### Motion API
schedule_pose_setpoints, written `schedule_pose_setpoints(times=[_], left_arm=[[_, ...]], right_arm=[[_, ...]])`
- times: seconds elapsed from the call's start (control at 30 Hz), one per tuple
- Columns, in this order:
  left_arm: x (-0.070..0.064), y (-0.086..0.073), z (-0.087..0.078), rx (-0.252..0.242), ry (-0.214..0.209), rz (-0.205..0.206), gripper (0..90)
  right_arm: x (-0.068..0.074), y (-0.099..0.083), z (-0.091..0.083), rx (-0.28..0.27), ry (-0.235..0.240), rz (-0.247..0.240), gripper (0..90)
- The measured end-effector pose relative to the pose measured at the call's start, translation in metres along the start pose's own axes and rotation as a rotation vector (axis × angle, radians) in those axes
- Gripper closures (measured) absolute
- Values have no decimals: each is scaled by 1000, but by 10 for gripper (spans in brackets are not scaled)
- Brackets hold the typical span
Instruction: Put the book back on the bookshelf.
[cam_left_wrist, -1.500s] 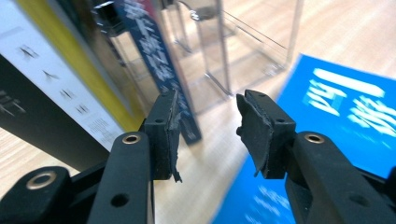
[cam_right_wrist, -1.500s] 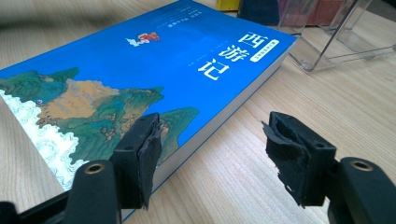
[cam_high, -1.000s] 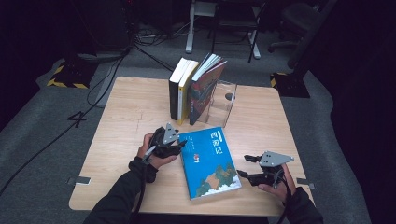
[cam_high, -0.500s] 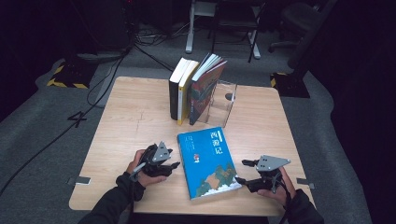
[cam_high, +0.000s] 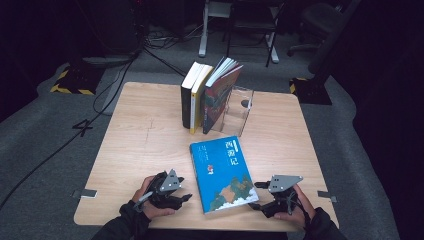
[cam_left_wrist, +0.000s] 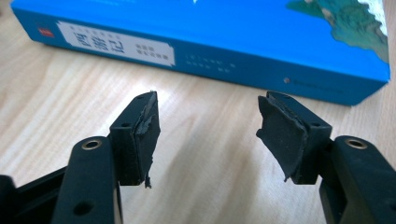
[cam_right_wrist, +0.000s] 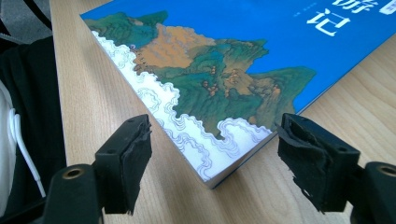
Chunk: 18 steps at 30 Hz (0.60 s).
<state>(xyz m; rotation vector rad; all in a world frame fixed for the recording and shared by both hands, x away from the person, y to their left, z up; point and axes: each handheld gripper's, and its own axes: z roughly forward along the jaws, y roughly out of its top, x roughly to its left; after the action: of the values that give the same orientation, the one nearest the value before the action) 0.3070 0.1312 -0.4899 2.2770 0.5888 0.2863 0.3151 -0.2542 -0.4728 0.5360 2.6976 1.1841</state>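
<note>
You are flanking one blue book (cam_high: 223, 172) lying flat on wooden table (cam_high: 145, 135); left gripper (cam_high: 186, 198) and right gripper (cam_high: 256, 196) both gaping empty; three books (cam_high: 205, 95) standing behind.

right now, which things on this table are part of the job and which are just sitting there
In the job:
- blue book, flat on the table between the grippers
- left gripper, open, facing its spine
- right gripper, open, at its near corner

Lying about:
- upright books at the far edge
- clear bookend beside them
</note>
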Motion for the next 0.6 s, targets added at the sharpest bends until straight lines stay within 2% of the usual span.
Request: schedule_pose_setpoints(times=[0.1,0.23,0.37,0.5,0.53,0.6], left_arm=[[-1,-1,2,3,3,-6,353],[-2,-3,7,37,26,-6,346],[-1,-5,9,40,14,-13,330],[2,-7,10,32,8,-41,306],[4,-8,11,24,-7,-60,302],[5,-9,12,22,-10,-57,292]], right_arm=[[0,0,2,-1,4,5,259],[1,-2,8,20,-1,-4,243],[0,-3,9,1,-16,6,256],[0,-3,11,-1,-17,11,231],[-1,-4,12,-7,-15,20,212],[-2,-4,13,-14,-15,25,201]])
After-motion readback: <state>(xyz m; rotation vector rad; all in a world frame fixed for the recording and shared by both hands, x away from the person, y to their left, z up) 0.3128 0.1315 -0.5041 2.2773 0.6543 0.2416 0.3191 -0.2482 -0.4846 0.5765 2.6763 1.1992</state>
